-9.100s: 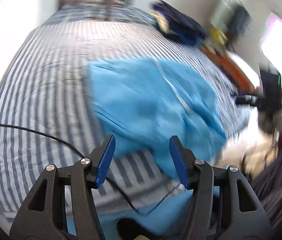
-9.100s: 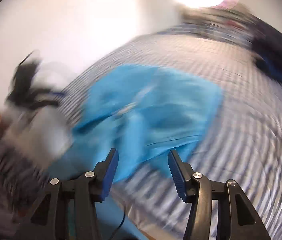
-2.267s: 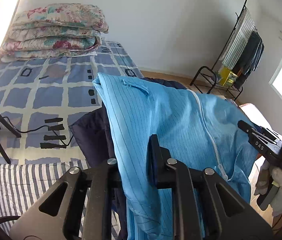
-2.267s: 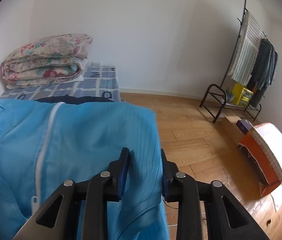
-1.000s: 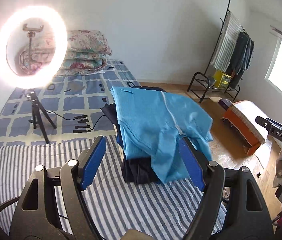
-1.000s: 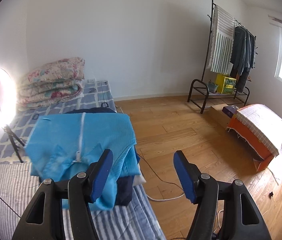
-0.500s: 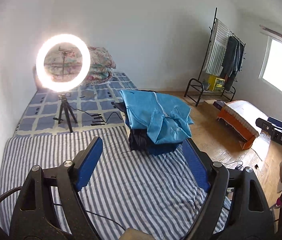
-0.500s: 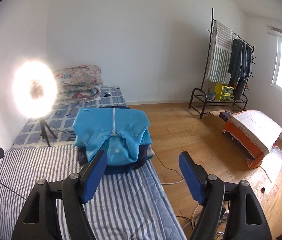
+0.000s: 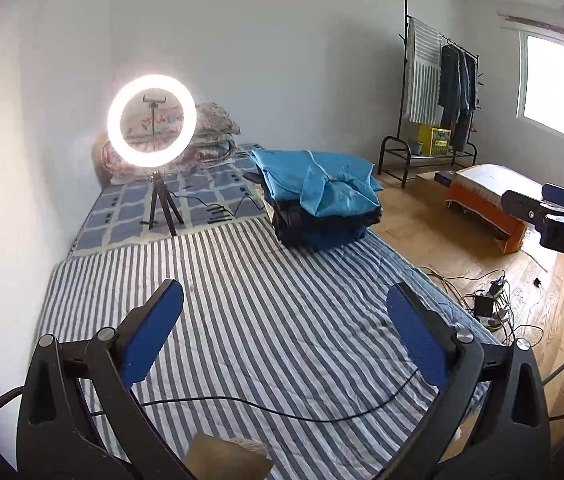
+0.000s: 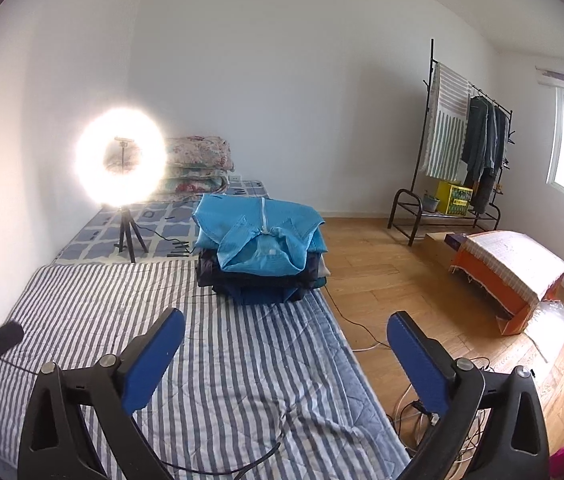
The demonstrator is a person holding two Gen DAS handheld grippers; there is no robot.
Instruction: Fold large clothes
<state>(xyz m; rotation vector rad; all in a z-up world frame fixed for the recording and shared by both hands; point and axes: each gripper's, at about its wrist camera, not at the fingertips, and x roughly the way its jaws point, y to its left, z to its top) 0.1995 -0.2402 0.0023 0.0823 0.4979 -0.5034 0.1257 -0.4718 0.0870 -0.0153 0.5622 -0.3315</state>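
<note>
Blue garment folded, sitting atop dark clothes pile mid-frame on bed.
Left hand-held gripper and right hand-held gripper both opening wide, nothing between jaws; pile's lower layers too dark to sort out.

Striped bed: clothes pile, ring light, cable.
</note>
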